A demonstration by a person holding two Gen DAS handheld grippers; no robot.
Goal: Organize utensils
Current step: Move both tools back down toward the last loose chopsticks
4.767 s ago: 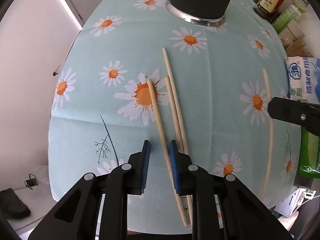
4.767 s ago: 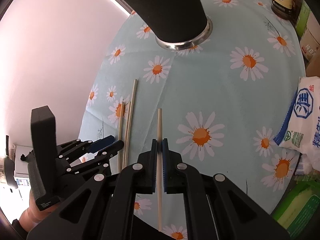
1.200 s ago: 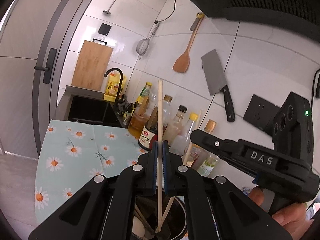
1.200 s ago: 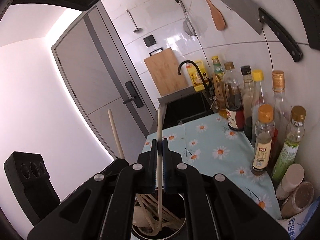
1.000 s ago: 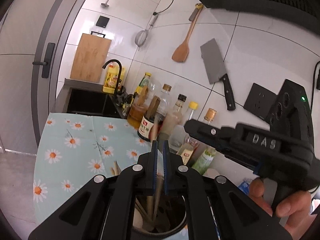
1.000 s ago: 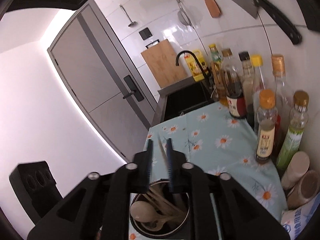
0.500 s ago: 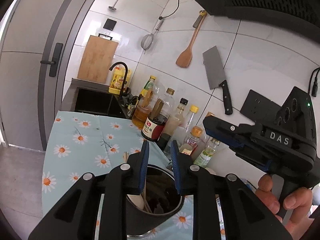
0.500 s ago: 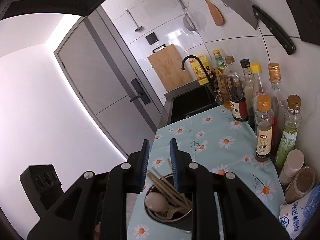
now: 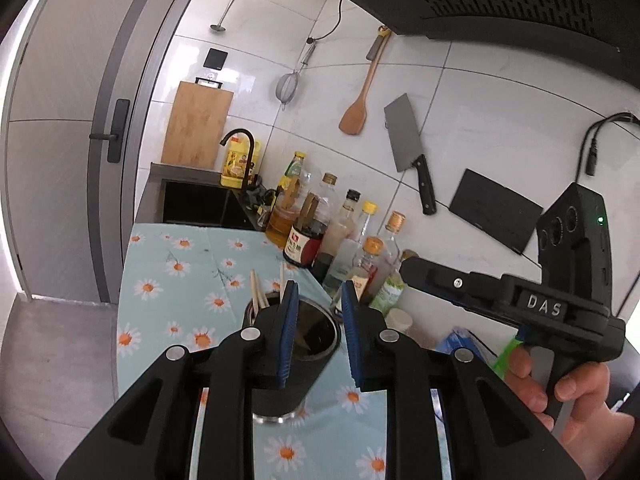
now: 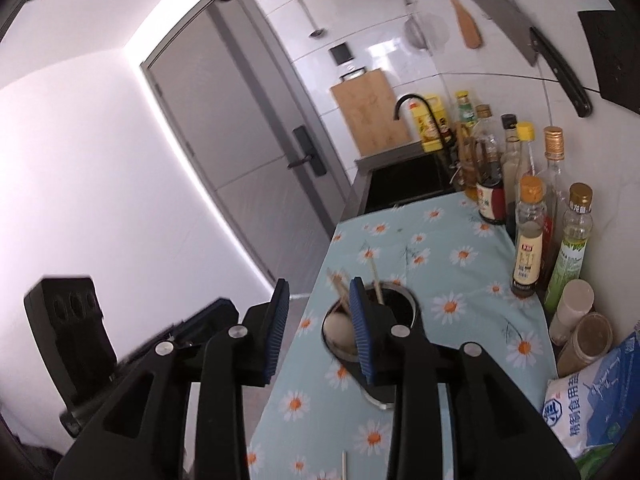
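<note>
Your left claw (image 9: 316,328) is spread with nothing between the pads; your right claw (image 10: 318,330) is opening, also empty. Just past both, the dark utensil holder (image 10: 394,306) stands upright on the daisy-cloth tabletop (image 10: 452,276), with chopsticks (image 10: 376,282) leaning inside and a pale spoon (image 10: 338,330) at its near rim. One stray chopstick (image 10: 344,466) lies on the cloth at the near edge. Farther back, sauce bottles (image 10: 528,240) line the wall, then the sink (image 10: 404,184).

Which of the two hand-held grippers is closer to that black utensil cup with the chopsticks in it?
Left, seemingly. The left hand-held gripper frames the utensil cup between empty jaws; the right hand-held gripper, jaws opening, sits off its left side.
</note>
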